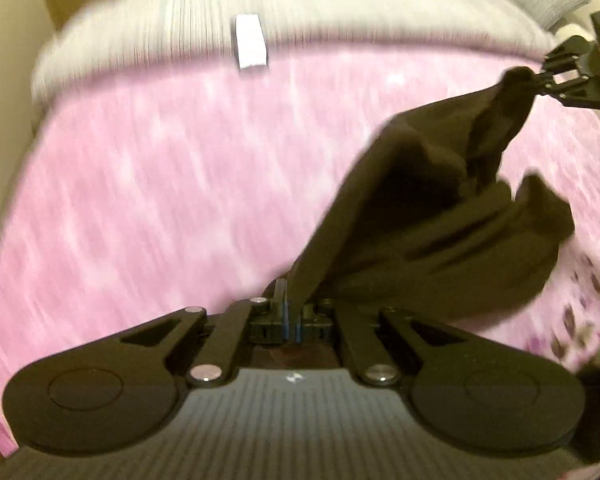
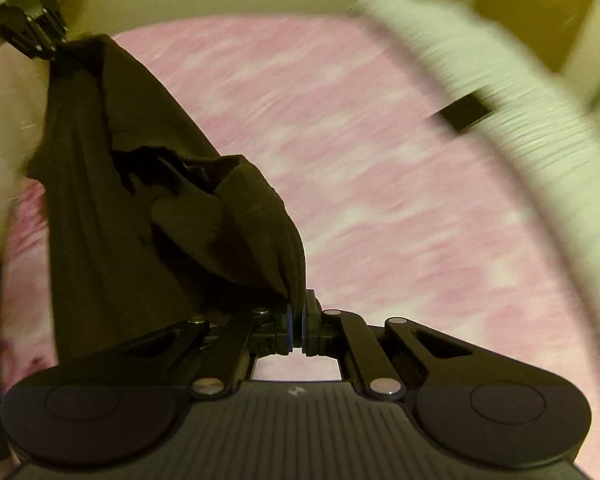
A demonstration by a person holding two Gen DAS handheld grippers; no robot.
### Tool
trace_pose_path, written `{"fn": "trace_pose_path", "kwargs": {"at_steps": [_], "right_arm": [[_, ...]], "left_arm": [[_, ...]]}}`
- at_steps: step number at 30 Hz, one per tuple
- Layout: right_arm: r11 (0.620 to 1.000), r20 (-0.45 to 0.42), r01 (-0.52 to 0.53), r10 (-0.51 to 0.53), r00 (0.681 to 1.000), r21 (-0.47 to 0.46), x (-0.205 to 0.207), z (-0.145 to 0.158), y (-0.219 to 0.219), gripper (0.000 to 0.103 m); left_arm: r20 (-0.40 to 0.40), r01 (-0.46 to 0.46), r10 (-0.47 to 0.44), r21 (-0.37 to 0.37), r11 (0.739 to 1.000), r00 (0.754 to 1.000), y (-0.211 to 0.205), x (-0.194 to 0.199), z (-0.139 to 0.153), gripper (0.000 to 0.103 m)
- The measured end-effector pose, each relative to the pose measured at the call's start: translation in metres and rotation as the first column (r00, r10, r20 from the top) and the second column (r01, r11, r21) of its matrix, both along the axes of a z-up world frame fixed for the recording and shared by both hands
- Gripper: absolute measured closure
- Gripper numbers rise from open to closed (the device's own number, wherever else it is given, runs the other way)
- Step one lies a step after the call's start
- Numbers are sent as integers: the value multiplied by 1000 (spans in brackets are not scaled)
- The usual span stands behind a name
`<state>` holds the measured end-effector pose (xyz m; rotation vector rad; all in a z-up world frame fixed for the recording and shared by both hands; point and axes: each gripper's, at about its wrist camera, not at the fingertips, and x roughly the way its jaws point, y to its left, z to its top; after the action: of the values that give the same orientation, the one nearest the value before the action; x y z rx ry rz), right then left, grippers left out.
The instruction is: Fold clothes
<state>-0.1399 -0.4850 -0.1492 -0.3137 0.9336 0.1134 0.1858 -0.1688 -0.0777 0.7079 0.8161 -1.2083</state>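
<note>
**Dark garment lifted between both grippers above the bed**

Closest to the left wrist camera, the left gripper (image 1: 287,304) has its fingers pressed together on a bunched edge of a dark garment (image 1: 420,216); no gap shows between the blue-edged pads. From there the cloth rises and stretches across to the right gripper (image 1: 540,80), which pinches another corner near the upper right of that view. The right wrist camera confirms this: the right gripper (image 2: 298,320) is clamped on a gathered fold of the garment (image 2: 112,184), with the left gripper (image 2: 48,46) holding the far end high at the upper left.

The garment hangs in the air between the two grips, slack and crumpled in the middle, above a pink patterned bedspread (image 1: 160,184). Beyond the bedspread lies a pale grey ribbed blanket (image 1: 340,16) with a small rectangular tag (image 1: 250,42) on it. The background is heavily smeared by blur.

By my reading, this is the spreading step: the piece is being opened out before any fold is made. Next, the two grips likely need to draw apart until the cloth is taut, then lower it flat onto the bedspread. What kind of garment it is cannot be told.
</note>
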Motion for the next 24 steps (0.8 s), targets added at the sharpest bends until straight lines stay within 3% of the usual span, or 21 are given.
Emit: {"fn": "trace_pose_path", "kwargs": {"at_steps": [2, 5, 11, 15, 17, 23, 24], "right_arm": [[993, 92, 77, -69, 993, -90, -17, 38, 1, 101], [956, 226, 216, -169, 959, -200, -51, 95, 4, 101], [838, 423, 450, -303, 854, -308, -128, 187, 60, 101], [780, 511, 531, -324, 796, -331, -178, 234, 108, 102], [770, 554, 547, -312, 772, -329, -201, 256, 126, 102], [741, 667, 587, -260, 698, -325, -267, 320, 174, 102], [737, 679, 589, -246, 692, -333, -273, 329, 178, 102]], "left_arm": [[86, 39, -32, -72, 997, 996, -14, 2, 37, 102], [179, 101, -69, -179, 979, 981, -24, -2, 90, 102], [353, 248, -118, -350, 903, 928, -13, -40, 182, 102], [453, 317, -105, -424, 848, 885, 13, -76, 239, 102], [506, 343, -84, -446, 827, 858, 31, -99, 268, 102], [630, 355, 35, -481, 801, 776, 66, -148, 328, 101], [632, 353, 40, -483, 802, 774, 60, -147, 333, 101]]}}
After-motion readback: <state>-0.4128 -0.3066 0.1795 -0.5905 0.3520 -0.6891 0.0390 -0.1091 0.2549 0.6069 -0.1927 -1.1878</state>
